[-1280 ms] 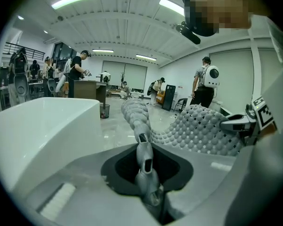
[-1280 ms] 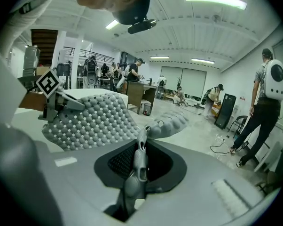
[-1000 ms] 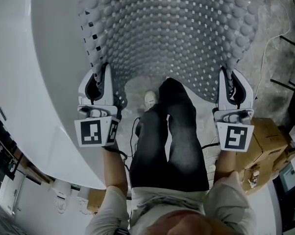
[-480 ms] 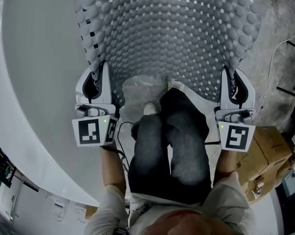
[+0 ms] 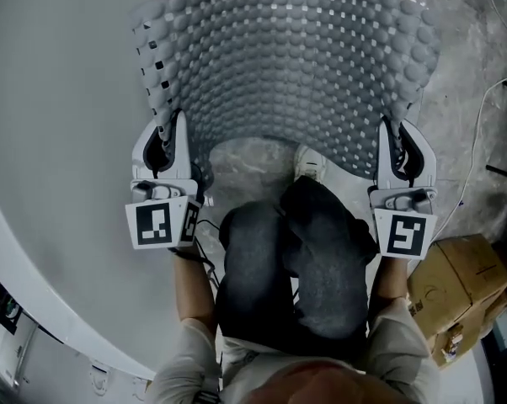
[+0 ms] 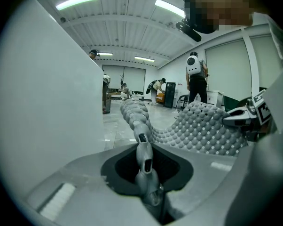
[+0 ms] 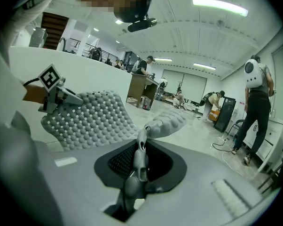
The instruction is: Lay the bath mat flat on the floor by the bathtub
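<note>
A grey bubbled bath mat (image 5: 287,66) with square holes hangs stretched between my two grippers, above the floor beside the white bathtub (image 5: 60,141). My left gripper (image 5: 171,133) is shut on the mat's near left corner; the pinched edge (image 6: 142,147) runs up between its jaws. My right gripper (image 5: 393,138) is shut on the near right corner, where the mat edge (image 7: 140,149) stands between the jaws. The mat sags in a curve between the grips, its left side over the tub rim.
The person's dark trousers (image 5: 296,259) and a white shoe (image 5: 311,163) stand under the mat's near edge on a marbled grey floor (image 5: 464,99). Cardboard boxes (image 5: 456,284) lie at the right, with a thin white cable (image 5: 481,133). People (image 7: 258,107) stand far off in the hall.
The view has shifted left over the tub. The person's legs have stepped, with the white shoe now further right under the mat. Both grippers keep their hold on the mat's corners.
</note>
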`<action>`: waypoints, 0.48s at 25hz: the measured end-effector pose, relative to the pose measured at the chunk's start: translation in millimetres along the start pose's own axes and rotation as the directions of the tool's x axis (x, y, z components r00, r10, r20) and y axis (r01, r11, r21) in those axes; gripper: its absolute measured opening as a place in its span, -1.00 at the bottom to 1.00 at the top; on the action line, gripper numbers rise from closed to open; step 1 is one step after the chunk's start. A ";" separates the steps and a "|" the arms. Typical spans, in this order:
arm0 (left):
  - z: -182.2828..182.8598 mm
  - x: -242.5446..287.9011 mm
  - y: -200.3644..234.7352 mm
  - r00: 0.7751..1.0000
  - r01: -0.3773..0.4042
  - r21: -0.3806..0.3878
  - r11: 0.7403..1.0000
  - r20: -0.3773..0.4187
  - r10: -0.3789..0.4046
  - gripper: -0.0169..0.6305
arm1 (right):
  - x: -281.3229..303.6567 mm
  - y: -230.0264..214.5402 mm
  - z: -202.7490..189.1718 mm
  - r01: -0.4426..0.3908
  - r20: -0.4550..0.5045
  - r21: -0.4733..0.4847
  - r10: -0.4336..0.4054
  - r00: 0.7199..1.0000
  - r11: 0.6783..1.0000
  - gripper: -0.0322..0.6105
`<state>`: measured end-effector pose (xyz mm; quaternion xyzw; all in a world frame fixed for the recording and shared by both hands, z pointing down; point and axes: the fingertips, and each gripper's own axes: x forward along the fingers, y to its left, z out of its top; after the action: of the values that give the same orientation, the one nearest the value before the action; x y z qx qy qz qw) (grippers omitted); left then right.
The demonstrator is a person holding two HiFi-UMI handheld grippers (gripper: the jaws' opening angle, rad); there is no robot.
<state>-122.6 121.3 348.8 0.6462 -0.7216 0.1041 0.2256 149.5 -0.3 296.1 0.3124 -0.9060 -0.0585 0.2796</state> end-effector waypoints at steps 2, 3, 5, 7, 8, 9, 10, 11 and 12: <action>-6.4 0.4 6.8 1.000 -0.002 -0.001 1.000 0.007 0.002 -0.78 | 2.1 4.8 -3.5 0.000 0.002 -0.006 0.000 1.000 1.000 -0.75; -8.0 2.2 10.0 1.000 -0.003 0.002 1.000 0.012 0.003 -0.78 | 4.1 5.2 -5.2 0.003 0.005 -0.007 -0.003 1.000 1.000 -0.75; -11.6 9.1 16.2 1.000 -0.003 0.006 1.000 0.018 0.003 -0.78 | 10.9 4.6 -9.6 0.012 0.012 -0.011 -0.012 1.000 1.000 -0.75; -17.3 18.9 22.0 1.000 0.003 0.005 1.000 0.026 -0.003 -0.78 | 20.3 5.7 -17.3 0.019 0.013 -0.019 -0.019 1.000 1.000 -0.75; -20.8 23.1 24.6 1.000 0.006 0.006 1.000 0.029 -0.007 -0.78 | 24.6 7.2 -21.5 0.021 0.012 -0.025 -0.021 1.000 0.999 -0.75; -24.3 26.0 26.7 0.999 0.009 0.009 1.000 0.031 -0.009 -0.78 | 27.6 8.9 -25.4 0.022 0.011 -0.029 -0.022 1.000 0.999 -0.75; -27.0 27.7 28.3 0.999 0.009 0.013 1.000 0.032 -0.009 -0.78 | 29.4 10.1 -28.9 0.024 0.010 -0.032 -0.023 1.000 0.999 -0.75; -28.8 28.7 29.6 0.999 0.007 0.017 1.000 0.031 -0.007 -0.78 | 30.3 10.8 -31.8 0.026 0.010 -0.034 -0.025 1.000 0.999 -0.75; -29.8 29.5 30.7 1.000 0.002 0.021 1.000 0.028 -0.003 -0.78 | 30.9 10.8 -34.4 0.028 0.011 -0.035 -0.028 1.000 0.999 -0.75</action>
<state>-148.9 112.7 392.9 0.6507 -0.7229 0.1021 0.2087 142.4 -7.9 342.5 0.3198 -0.9018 -0.0797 0.2795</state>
